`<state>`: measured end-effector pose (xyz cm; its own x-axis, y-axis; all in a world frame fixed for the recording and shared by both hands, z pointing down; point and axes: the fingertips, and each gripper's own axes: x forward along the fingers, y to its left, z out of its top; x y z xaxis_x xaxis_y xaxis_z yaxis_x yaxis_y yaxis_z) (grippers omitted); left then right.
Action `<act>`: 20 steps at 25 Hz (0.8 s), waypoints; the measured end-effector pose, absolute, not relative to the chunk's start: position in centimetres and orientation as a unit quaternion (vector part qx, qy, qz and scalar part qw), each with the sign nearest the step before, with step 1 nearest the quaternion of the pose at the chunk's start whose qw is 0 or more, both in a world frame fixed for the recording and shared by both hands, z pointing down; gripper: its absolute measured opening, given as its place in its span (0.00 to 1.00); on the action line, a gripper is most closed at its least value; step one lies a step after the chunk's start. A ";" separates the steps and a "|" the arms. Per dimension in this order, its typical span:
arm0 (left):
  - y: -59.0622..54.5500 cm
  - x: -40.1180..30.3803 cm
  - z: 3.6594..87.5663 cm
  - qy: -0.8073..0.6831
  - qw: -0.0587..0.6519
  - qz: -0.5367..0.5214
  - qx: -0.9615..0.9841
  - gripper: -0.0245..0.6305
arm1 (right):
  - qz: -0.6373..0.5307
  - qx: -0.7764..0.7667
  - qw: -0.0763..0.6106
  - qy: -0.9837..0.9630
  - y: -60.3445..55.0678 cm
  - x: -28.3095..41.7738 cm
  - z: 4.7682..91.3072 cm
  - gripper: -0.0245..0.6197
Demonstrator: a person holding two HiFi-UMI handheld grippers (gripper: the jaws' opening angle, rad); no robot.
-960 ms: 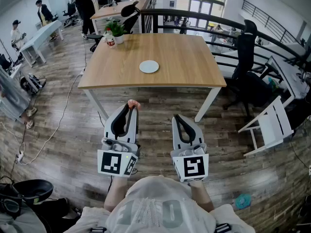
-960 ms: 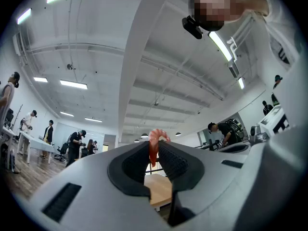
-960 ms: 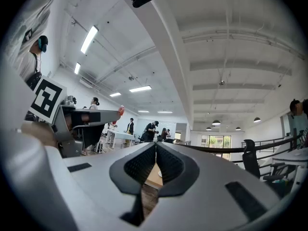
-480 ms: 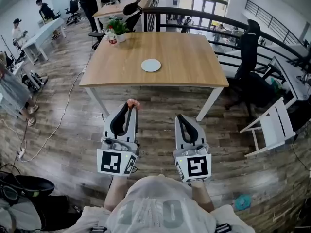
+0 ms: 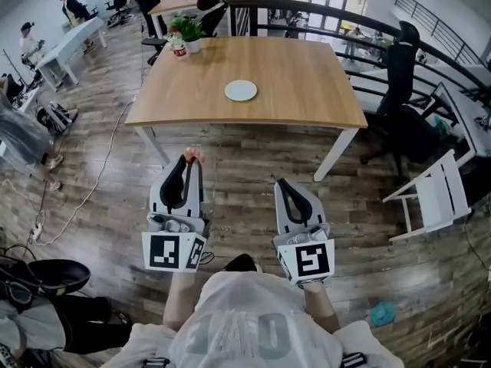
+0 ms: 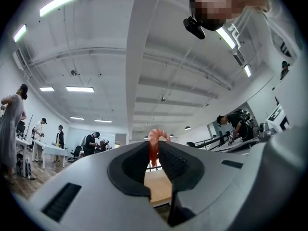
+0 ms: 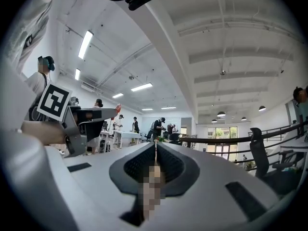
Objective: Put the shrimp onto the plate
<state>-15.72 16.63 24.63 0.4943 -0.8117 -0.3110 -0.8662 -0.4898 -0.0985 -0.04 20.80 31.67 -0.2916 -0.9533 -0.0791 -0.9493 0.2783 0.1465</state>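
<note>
A small white plate (image 5: 241, 90) lies near the middle of a wooden table (image 5: 307, 98) ahead of me. My left gripper (image 5: 192, 159) is shut on an orange-pink shrimp (image 5: 192, 155), which sticks out past its tips; in the left gripper view the shrimp (image 6: 154, 146) hangs pinched between the jaws of that gripper (image 6: 155, 153). My right gripper (image 5: 281, 184) is shut with nothing in it, and the right gripper view shows its jaws (image 7: 155, 150) closed together. Both grippers are held over the wooden floor, well short of the table's near edge.
A potted plant (image 5: 186, 31) and a bottle (image 5: 178, 44) stand at the table's far left corner. A black office chair (image 5: 403, 90) and a white folding chair (image 5: 433, 194) are to the right. A cable (image 5: 92, 190) runs across the floor at left. People stand at desks far left.
The view has moved closer to the table. My left gripper with the shrimp has shifted left and slightly up; the right gripper has held its place.
</note>
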 end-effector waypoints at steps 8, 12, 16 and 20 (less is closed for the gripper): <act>15.1 -16.7 25.0 0.506 0.105 0.109 -0.850 0.14 | -0.064 0.587 0.015 -0.807 19.9 0.0 32.4 0.08; 13.7 -16.4 25.7 0.509 0.104 0.104 -0.848 0.14 | -0.042 0.590 0.016 -0.806 18.2 1.0 33.7 0.08; 11.1 -16.4 26.5 0.513 0.101 0.101 -0.846 0.14 | -0.043 0.585 0.021 -0.810 16.1 1.2 34.2 0.08; 7.8 -15.7 27.3 0.508 0.096 0.106 -0.849 0.14 | -0.042 0.588 0.024 -0.807 13.0 1.6 34.7 0.08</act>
